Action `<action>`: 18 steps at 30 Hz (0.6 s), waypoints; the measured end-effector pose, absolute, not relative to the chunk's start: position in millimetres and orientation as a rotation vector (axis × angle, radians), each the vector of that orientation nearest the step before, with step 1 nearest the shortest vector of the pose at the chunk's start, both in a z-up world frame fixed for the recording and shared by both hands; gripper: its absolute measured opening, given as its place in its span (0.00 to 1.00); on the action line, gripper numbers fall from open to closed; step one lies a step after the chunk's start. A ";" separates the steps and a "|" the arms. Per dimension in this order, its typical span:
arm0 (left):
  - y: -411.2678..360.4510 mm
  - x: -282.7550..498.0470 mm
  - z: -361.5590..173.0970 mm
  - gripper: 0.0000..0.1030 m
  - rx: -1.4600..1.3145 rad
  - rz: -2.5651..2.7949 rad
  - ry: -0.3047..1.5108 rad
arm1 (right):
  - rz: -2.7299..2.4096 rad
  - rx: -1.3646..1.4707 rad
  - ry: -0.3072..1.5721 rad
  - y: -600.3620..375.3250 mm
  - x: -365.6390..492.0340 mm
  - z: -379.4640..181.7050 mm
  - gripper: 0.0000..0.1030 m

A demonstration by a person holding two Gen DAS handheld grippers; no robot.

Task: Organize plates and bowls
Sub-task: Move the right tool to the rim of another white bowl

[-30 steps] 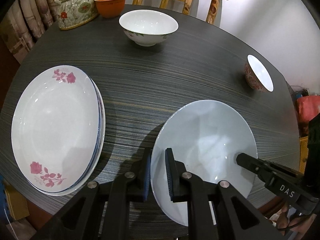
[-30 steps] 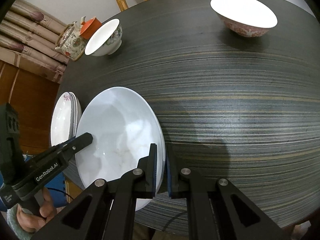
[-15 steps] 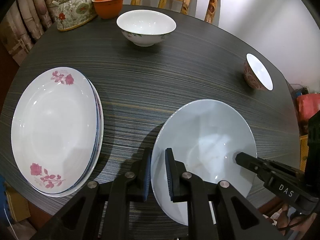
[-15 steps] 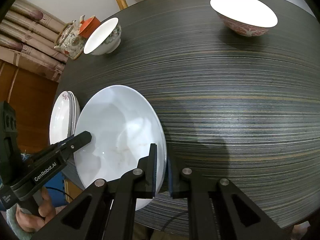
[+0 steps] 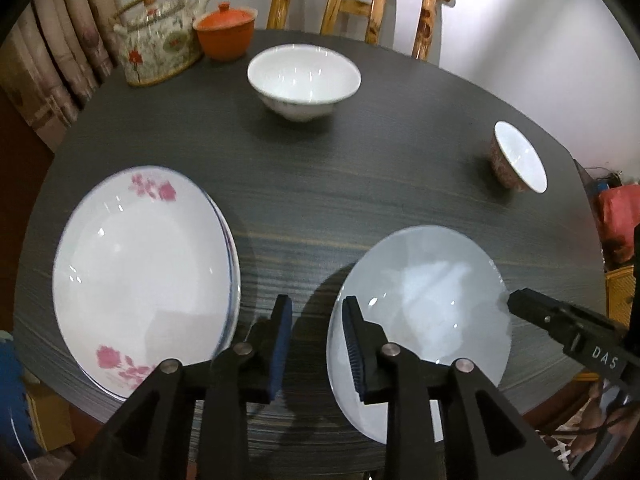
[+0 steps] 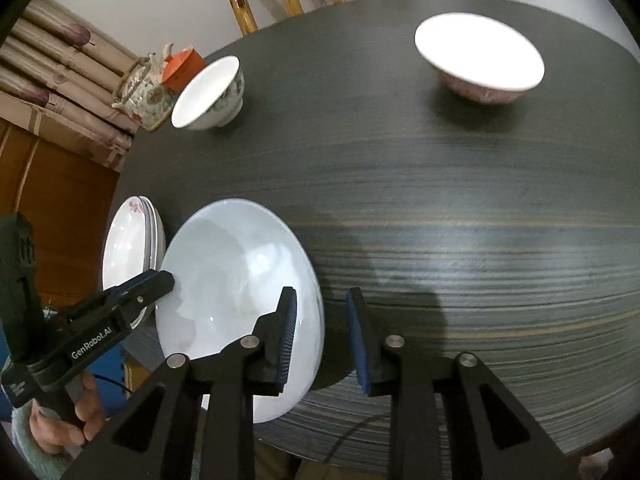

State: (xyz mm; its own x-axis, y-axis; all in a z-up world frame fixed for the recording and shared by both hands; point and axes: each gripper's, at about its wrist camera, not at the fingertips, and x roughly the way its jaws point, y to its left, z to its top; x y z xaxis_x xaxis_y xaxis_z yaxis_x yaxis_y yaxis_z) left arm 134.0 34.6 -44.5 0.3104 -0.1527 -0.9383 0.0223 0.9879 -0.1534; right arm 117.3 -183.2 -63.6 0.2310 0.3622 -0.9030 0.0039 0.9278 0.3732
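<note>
Both tongs (image 5: 316, 336) (image 6: 320, 336) have let go, opening around the glossy round plate's (image 5: 432, 292) rim.

Floral teapot (image 5: 158, 46) beside orange lidded cup (image 5: 225, 36); wooden chair (image 5: 360, 8) behind.

The round table top (image 5: 360, 184) is dark charcoal with fine paler and tan streaks running across it, and on it the plain pale grey-white glossy plate (image 5: 432, 304) at near right carries no pattern, while the white plate with pink rose sprays (image 5: 140, 272) at near left lies on plates whose rims show blue lines. At far left stand a cream teapot with red and green flowers (image 5: 160, 44) and a plain orange lidded pot (image 5: 226, 34); the white bowl at far centre (image 5: 304, 76) has green sprigs outside, and the bowl at right (image 6: 480, 64) is white inside with a pink-red pattern outside.
</note>
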 end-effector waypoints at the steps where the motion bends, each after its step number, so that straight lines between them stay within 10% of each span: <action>1: 35.0 135.1 -40.9 0.26 -0.114 -0.117 1.244 | 0.251 0.317 1.317 -186.0 118.3 -59.8 0.24; 18: -43.1 222.0 -0.4 0.27 -0.097 -0.242 1.201 | 0.102 0.216 1.269 -293.7 173.6 -21.2 0.29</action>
